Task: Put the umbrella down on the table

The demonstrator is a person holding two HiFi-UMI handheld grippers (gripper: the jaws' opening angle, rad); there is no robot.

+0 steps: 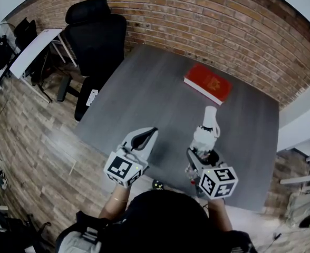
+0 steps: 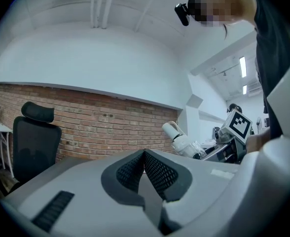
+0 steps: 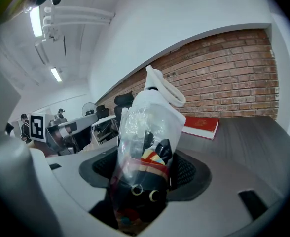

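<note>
Grasping the plastic-sleeved folding umbrella point(image 3: 147, 127) upright between its jaws, right gripper point(image 3: 146, 169) holds it above the table point(image 1: 144, 94); set-down remains outstanding. Left gripper point(image 2: 145, 157) is clenched and empty.

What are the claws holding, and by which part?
The right claw is shut on the plastic-wrapped umbrella, gripping its lower body, far from the white handle. The left claw is shut and empty.

Umbrella point(image 3: 145, 152): black fabric w/ red, yellow & blue bands and two pale rings, in a clear sleeve; white handle. Left tongs point(image 2: 145, 162) & right tongs point(image 3: 146, 171): lt grey shells, black cross-hatched pads, blk/wht marker cubes. Counter point(image 1: 144, 94) dk grey, wood-grained. Book point(image 1: 208, 83) red w/ gold emblem, white page edge. Wall point(image 1: 197, 15) red-brown brick. Chair point(image 1: 94, 41) black.
</note>
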